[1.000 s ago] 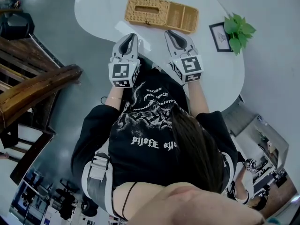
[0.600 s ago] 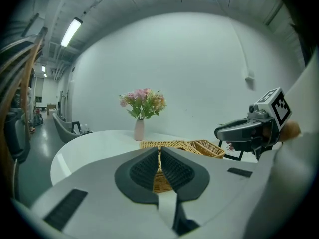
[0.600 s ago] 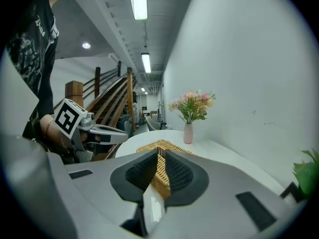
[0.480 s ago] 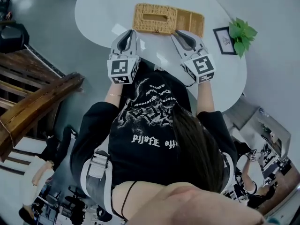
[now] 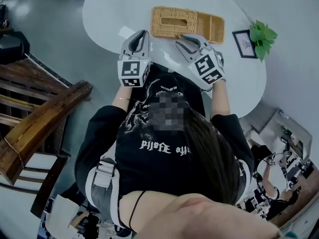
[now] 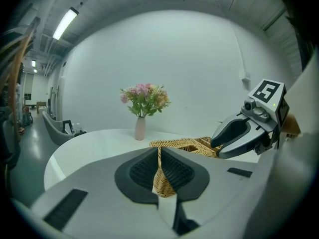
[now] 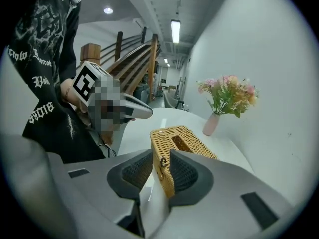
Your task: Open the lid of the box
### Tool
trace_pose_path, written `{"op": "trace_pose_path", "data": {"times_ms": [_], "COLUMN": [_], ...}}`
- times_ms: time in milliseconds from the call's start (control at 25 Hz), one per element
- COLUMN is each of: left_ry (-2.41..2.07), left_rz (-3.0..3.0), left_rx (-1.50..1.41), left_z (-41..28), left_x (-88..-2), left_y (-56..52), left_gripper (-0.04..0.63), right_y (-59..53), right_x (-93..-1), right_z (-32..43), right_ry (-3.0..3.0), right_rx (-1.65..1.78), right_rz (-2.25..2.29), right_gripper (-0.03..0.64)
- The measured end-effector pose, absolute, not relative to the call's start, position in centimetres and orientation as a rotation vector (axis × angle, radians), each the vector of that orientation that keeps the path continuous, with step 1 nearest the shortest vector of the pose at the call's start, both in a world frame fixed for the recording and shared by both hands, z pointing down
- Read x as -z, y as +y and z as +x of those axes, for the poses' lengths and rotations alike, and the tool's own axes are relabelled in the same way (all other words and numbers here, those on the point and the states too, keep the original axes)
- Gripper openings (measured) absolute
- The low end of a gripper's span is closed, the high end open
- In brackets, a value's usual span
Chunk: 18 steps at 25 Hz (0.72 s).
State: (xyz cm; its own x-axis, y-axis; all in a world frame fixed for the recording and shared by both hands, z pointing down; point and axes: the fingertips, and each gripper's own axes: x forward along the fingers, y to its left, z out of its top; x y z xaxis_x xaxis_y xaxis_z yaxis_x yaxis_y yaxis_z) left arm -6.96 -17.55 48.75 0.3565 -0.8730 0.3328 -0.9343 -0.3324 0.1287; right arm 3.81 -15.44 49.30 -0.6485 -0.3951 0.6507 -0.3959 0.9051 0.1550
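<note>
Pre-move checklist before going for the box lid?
1. Lid down on the wicker box: ok, closed flat.
2. Right tool aimed at the clasp: ok, jaws opening, clasp lined up between them.
3. Right tool pads touching the box: cannot tell.
4. Left tool bracing the box: not ok, shut and short of it.
5. Flower vase apart from the box: ok.
</note>
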Motion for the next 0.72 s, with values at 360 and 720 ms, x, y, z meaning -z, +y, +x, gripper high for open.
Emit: {"op": "trace_pose_path", "data": {"times_ms": [360, 720], "left_ry": [-1.498, -1.483], "left_rz": [2.354, 2.383], "left_rx": [-0.306, -0.297], "left_z": [-7.7, -8.4], "left_x": [-49.9, -49.9], "left_y": [-17.8, -18.3], "left_gripper": [0.034, 0.034], "right_y": [-16.3, -16.5], "right_x": [-51.7, -52.2], "right_z": [3.1, 3.5], "right_ry": [-2.196, -2.146], "right_rx": [0.037, 0.040], "right_rz": [0.564, 0.578], "right_gripper": [0.111, 0.038]}}
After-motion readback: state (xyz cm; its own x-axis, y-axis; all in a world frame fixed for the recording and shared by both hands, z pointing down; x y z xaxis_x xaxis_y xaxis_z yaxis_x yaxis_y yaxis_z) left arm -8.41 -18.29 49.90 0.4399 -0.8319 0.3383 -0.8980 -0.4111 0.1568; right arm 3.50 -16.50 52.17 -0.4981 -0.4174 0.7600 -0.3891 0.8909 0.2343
